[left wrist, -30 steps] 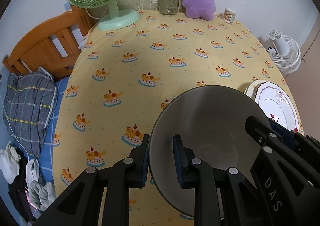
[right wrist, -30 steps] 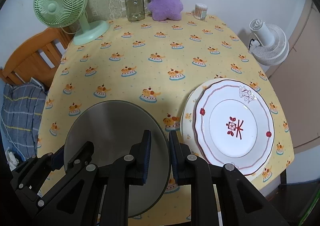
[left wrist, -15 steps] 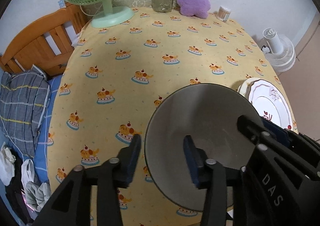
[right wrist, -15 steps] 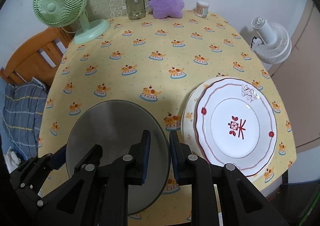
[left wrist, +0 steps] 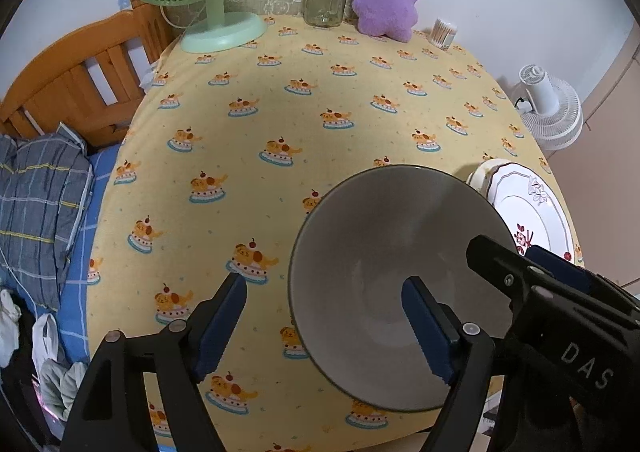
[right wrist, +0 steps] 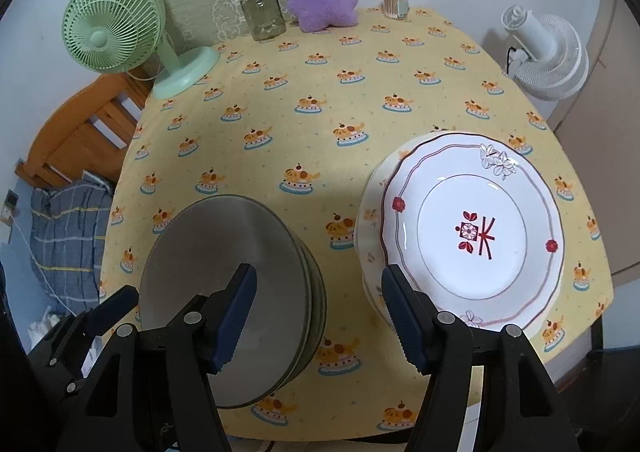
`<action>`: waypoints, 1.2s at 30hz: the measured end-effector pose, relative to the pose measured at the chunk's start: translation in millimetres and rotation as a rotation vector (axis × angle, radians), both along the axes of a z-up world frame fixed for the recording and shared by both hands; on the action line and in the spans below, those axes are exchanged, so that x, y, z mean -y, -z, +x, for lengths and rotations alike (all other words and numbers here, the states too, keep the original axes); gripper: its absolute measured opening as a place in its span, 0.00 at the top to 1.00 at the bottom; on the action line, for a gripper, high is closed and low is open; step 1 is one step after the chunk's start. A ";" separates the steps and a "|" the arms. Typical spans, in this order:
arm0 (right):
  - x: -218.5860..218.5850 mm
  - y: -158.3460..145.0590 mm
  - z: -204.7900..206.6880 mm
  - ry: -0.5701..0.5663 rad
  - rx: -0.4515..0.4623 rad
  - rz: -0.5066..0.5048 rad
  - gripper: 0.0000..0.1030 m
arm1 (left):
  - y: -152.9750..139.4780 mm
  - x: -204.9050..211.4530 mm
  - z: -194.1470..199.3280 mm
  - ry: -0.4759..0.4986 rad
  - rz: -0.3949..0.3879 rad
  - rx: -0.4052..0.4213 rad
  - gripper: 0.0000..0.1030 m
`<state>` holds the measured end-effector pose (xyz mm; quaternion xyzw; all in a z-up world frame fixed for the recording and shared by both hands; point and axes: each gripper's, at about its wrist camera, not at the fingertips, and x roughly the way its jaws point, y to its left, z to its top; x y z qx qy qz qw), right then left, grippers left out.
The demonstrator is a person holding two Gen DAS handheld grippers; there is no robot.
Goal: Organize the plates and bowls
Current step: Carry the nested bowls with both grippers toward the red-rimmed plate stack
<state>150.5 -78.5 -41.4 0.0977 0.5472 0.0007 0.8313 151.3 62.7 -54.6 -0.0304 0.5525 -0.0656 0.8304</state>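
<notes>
With both my jaws just opened, the grey bowl stack (right wrist: 228,292) sits free on the tablecloth (right wrist: 320,111).
L gripper (left wrist: 324,328): jaws wide, straddling bowl's left rim, no pad contact. R gripper (right wrist: 316,312): jaws apart over right rim. Plates (right wrist: 472,232) stacked lower right of frame, just beside bowls.

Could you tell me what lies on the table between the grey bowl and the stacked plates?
Only bare tablecloth separates the grey bowl from the stacked plates, seen in the right wrist view.

matt grey bowl (left wrist: 384,276), glossy plate (right wrist: 476,232), cloth tablecloth (left wrist: 320,99).
</notes>
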 end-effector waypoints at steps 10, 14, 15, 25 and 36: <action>8.8 30.9 27.3 -0.080 -0.084 0.095 0.36 | 14.6 3.3 10.4 -0.089 0.027 -0.052 0.21; 7.2 41.7 36.7 -0.125 -0.124 0.147 0.51 | 17.5 2.6 11.5 -0.124 0.049 -0.068 0.21; 4.7 43.5 38.2 -0.141 -0.130 0.156 0.54 | 18.7 2.7 11.2 -0.132 0.052 -0.073 0.21; -6.9 46.3 39.9 -0.209 -0.142 0.154 0.67 | 24.2 2.5 9.3 -0.162 0.045 -0.092 0.22; -12.4 44.8 39.3 -0.178 -0.146 0.112 0.67 | 35.0 -2.6 14.3 -0.112 -0.068 -0.096 0.43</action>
